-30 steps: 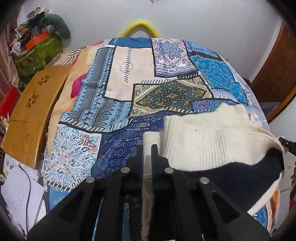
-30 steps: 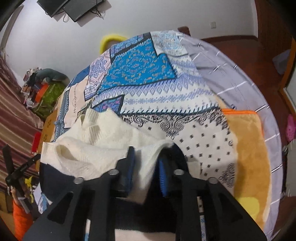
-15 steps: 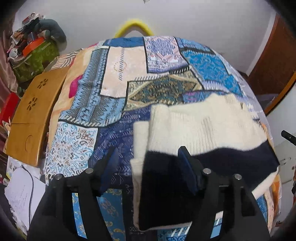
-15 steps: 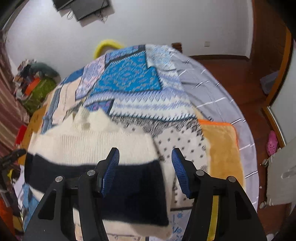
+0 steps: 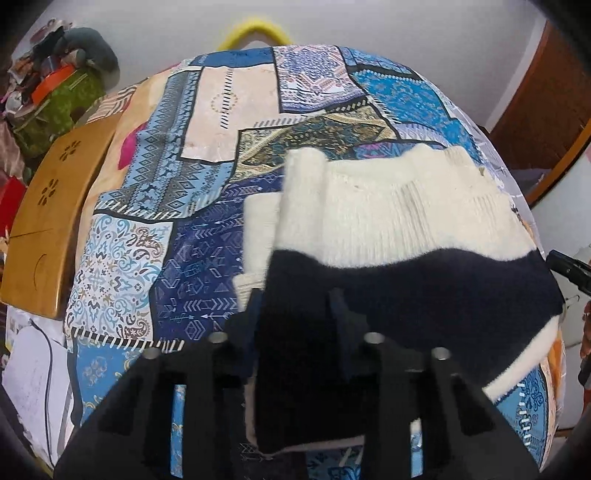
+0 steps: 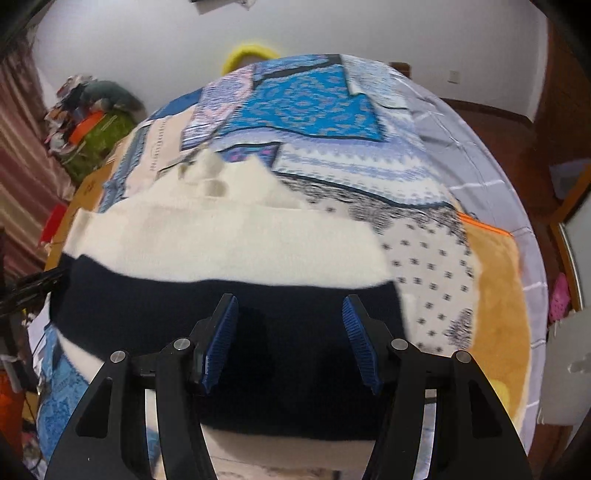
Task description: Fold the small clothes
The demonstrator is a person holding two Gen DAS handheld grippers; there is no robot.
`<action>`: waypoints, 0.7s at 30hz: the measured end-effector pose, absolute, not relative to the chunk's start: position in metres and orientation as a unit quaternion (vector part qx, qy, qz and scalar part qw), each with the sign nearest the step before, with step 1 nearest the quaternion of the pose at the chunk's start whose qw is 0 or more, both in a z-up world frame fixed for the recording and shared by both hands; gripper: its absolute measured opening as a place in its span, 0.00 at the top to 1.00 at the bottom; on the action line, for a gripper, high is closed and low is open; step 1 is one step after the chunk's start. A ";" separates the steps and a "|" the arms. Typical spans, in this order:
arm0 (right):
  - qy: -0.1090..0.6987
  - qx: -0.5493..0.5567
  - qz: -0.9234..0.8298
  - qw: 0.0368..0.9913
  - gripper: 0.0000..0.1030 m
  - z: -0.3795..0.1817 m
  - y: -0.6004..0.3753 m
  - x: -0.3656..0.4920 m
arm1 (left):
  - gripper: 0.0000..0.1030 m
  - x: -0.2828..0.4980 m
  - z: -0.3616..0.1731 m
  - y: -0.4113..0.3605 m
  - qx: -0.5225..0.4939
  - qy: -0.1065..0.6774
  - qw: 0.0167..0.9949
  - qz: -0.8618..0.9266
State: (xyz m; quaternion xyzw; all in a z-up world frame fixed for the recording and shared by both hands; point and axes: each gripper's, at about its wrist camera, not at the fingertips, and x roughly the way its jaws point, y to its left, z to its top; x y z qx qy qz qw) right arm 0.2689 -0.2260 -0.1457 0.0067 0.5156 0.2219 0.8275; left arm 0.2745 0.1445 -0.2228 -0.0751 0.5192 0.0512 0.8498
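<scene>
A small cream knit sweater (image 5: 399,218) with a wide navy band lies folded on the patchwork bedspread (image 5: 177,192). It also shows in the right wrist view (image 6: 229,240), navy band nearest me. My left gripper (image 5: 295,314) is open, its jaws over the sweater's navy left end, holding nothing. My right gripper (image 6: 290,332) is open above the navy band, holding nothing. The tip of the right gripper (image 5: 569,269) shows at the right edge of the left wrist view.
A wooden lap table (image 5: 48,214) lies at the bed's left side. A cluttered pile with a green bag (image 5: 62,96) stands at the far left. An orange towel (image 6: 495,295) lies on the bed's right part. A yellow ring (image 5: 255,33) sits at the far end.
Both grippers opened and let go of the sweater, which dropped flat onto the bed folded. Both grippers have drawn back toward me.
</scene>
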 end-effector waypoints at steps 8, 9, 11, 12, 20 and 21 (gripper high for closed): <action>0.516 -0.032 0.273 0.811 0.47 -0.151 -0.175 0.261 | 0.87 0.267 -0.227 0.157 -0.072 0.510 0.855 0.069; 0.518 -0.038 0.273 0.810 0.46 -0.153 -0.170 0.262 | 0.87 0.267 -0.227 0.158 -0.070 0.509 0.855 0.071; 0.518 -0.052 0.270 0.810 0.38 -0.159 -0.161 0.265 | 0.87 0.266 -0.227 0.159 -0.066 0.507 0.856 0.075; 0.515 -0.056 0.268 0.812 0.37 -0.161 -0.159 0.267 | 0.87 0.265 -0.227 0.160 -0.065 0.506 0.857 0.074; 0.510 -0.039 0.279 0.813 0.37 -0.152 -0.140 0.281 | 0.74 0.263 -0.229 0.167 -0.080 0.507 0.855 0.073; 0.508 -0.042 0.282 0.813 0.37 -0.152 -0.134 0.283 | 0.68 0.263 -0.228 0.168 -0.082 0.507 0.855 0.076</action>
